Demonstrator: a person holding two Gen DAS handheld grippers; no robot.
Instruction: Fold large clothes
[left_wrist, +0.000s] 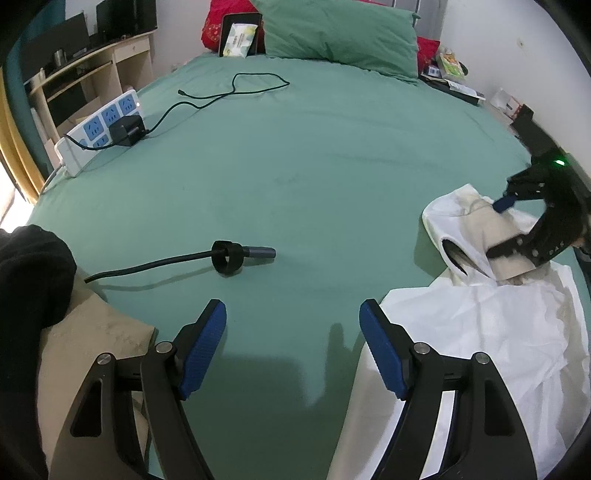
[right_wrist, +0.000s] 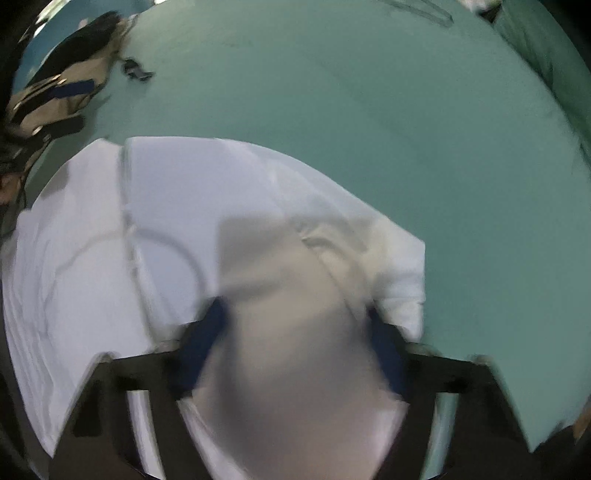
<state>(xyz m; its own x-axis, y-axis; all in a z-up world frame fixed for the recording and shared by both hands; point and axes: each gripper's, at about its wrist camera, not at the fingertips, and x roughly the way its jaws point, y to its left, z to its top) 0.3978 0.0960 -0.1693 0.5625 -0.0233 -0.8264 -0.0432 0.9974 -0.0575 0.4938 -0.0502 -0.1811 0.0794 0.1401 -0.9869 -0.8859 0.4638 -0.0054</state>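
A white hooded garment (left_wrist: 491, 325) lies on the green bed sheet (left_wrist: 314, 155) at the right. My left gripper (left_wrist: 293, 321) is open and empty, low over the sheet, its right finger at the garment's left edge. My right gripper (left_wrist: 517, 221) is over the garment's hood at the far right. In the blurred right wrist view the right gripper (right_wrist: 295, 321) is open, with the white garment (right_wrist: 147, 206) between and under its fingers.
A black cable with a plug and ring (left_wrist: 231, 256) lies on the sheet ahead of the left gripper. A power strip (left_wrist: 99, 133) with a black charger and cord sits at far left. A green pillow (left_wrist: 336, 33) lies at the head. Beige and black cloth (left_wrist: 55, 295) lies at left.
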